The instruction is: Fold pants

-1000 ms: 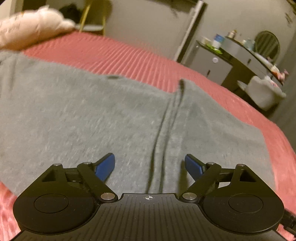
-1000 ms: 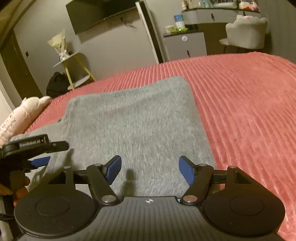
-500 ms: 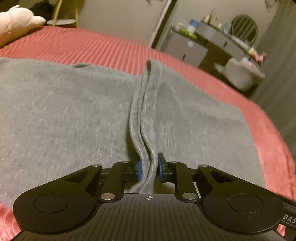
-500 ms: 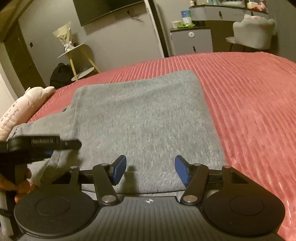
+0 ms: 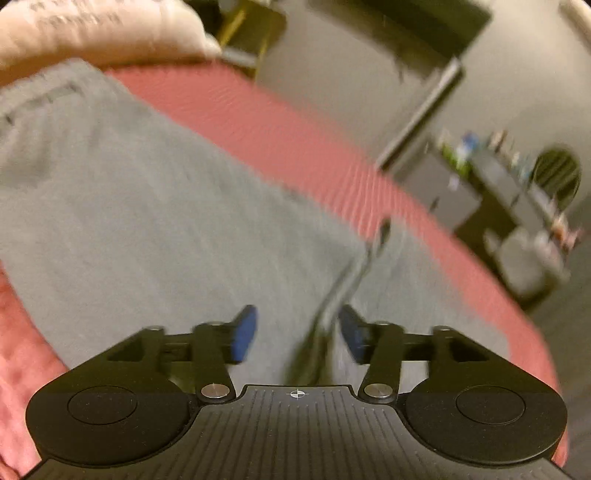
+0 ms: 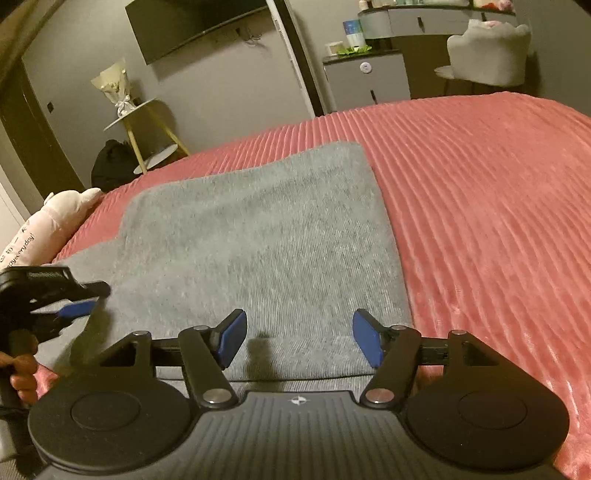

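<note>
Pants [image 6: 258,236], one grey pair, lie folded on the red bedspread [image 6: 480,206]; left gripper [image 5: 295,332], jaws just reopened, straddles a raised fold unpinched; right gripper [image 6: 297,338] hovers open, holding nothing

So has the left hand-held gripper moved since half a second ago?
Yes. The left hand-held gripper has swung left: the seam ridge now sits by its right pad, and the pillow looms nearer. Its jaws have just opened, releasing the pants.
</note>
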The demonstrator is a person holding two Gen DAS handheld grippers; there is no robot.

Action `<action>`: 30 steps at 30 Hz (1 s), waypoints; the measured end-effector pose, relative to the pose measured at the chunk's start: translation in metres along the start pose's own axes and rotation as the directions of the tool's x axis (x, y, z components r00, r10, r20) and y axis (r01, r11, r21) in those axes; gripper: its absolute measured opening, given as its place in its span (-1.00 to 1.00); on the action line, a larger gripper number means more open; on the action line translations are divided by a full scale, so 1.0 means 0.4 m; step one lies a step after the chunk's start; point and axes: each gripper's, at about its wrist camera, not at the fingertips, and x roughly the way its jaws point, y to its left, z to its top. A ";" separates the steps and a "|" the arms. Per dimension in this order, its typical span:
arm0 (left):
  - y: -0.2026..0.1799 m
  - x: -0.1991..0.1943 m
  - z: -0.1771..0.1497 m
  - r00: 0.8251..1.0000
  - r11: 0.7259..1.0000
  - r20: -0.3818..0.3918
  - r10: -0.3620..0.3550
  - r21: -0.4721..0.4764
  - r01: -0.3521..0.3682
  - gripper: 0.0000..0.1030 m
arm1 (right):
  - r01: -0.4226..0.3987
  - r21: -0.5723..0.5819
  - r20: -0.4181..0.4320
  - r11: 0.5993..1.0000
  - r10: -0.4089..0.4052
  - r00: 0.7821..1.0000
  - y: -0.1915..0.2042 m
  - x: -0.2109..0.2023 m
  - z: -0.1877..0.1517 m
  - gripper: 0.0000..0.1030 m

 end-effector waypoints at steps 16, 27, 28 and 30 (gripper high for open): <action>0.625 -0.089 0.162 0.980 0.880 0.165 0.113 -0.475 -0.021 0.57 | -0.040 0.010 0.008 0.999 0.040 0.999 -0.002 0.029 0.008 0.70; 0.600 -0.048 0.242 0.973 0.929 0.162 0.162 -0.359 -0.095 -0.02 | -0.042 0.085 0.059 0.996 0.037 0.998 -0.024 0.010 0.013 0.69; 0.575 -0.062 0.243 0.967 0.944 0.184 0.176 -0.311 -0.112 -0.06 | -0.044 0.084 0.066 0.995 0.039 0.997 -0.021 0.008 0.014 0.69; 0.513 -0.098 0.242 0.952 0.970 0.249 0.178 -0.208 -0.127 -0.20 | -0.047 0.089 0.079 0.995 0.040 0.996 -0.023 0.003 0.014 0.69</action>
